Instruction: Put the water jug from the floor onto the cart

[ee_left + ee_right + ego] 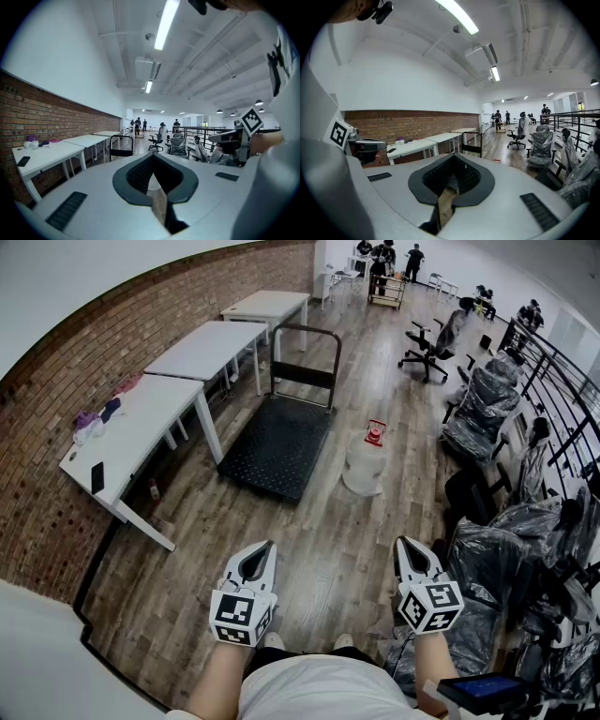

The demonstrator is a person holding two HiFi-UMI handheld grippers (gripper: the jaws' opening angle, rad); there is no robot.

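OK, nothing is held. The left gripper (266,551) and right gripper (404,549) both sit low in the head view, in front of the person, pointing forward and well apart from each other. Left gripper view: jaws together at the tips, with only the teardrop gap between the dark pads and nothing gripped. Right gripper view: same, jaws closed tip to tip, empty.

The water jug (363,468) stands upright on the wooden floor (309,549). It has a pale clear body and a red cap (375,434), and it is ahead of the grippers, a bit toward the right one, well apart from both. It sits just beside the near right corner of the cart (277,442), not on it. The cart is a black flatbed with its push handle (306,352) upright at the far end.

Left of the cart, a row of white tables (202,348) runs along the brick wall (112,324). The nearest table has a dark phone (97,476) and some purple and pink items (98,416) on it.

On the right side are plastic-wrapped office chairs (478,413), with a black railing (553,362) behind them. One unwrapped black chair (431,343) stands on open floor farther back. People (384,259) stand at the far end, too small for detail. A lit blue screen (483,688) shows at the bottom right, by the person's right arm.
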